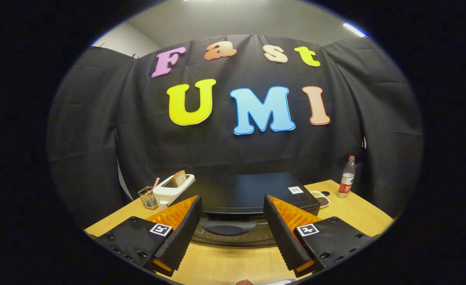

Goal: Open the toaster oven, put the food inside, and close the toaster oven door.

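A black toaster oven (249,194) stands on the wooden table (233,261), straight ahead of my fingers and seen from above its top. Its door (233,233) faces me and looks shut, with a curved handle (228,226) in the gap between my fingertips. My gripper (233,204) is open, the two fingers spread wide on either side of the oven's front, touching nothing. A white pop-up toaster (173,189) with a slice of bread (179,178) standing in its slot sits beyond the left finger.
A wire holder (148,196) with a pink straw stands left of the white toaster. Right of the oven lies a small dish of nuts or beans (321,198), and a plastic bottle (347,177) stands near the table's far right corner. Black cloth closes the back.
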A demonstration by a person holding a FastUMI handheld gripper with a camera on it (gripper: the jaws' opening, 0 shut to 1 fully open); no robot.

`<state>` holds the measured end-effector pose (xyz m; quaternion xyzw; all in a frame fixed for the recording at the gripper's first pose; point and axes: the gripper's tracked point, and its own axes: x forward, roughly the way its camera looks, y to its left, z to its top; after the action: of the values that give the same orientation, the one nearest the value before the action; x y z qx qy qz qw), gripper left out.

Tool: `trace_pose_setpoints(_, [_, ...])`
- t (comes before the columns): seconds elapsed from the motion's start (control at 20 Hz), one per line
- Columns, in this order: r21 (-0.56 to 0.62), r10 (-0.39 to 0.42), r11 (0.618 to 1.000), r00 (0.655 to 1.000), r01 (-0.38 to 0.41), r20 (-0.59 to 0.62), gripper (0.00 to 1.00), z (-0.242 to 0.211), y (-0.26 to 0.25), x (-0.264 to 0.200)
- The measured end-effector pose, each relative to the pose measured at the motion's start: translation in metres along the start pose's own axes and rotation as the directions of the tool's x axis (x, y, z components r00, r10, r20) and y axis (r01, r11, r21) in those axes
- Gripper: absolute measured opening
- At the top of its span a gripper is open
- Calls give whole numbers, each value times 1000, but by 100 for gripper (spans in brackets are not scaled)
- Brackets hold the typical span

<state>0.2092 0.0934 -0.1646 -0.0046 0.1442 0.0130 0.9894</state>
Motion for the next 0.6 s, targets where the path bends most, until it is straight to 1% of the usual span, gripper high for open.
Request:
trace_pose_setpoints(0.15, [-10, -14, 1000, 999, 13, -53, 98, -21, 2, 21])
trace_pose_setpoints(0.3, [-11, -35, 999, 995, 34, -88, 99, -33, 1, 35])
trace_pose_setpoints(0.55, [0, -62, 998, 988, 62, -145, 98, -53, -1, 47])
trace_pose_setpoints(0.6, [-7, -65, 998, 988, 65, -141, 99, -53, 0, 47])
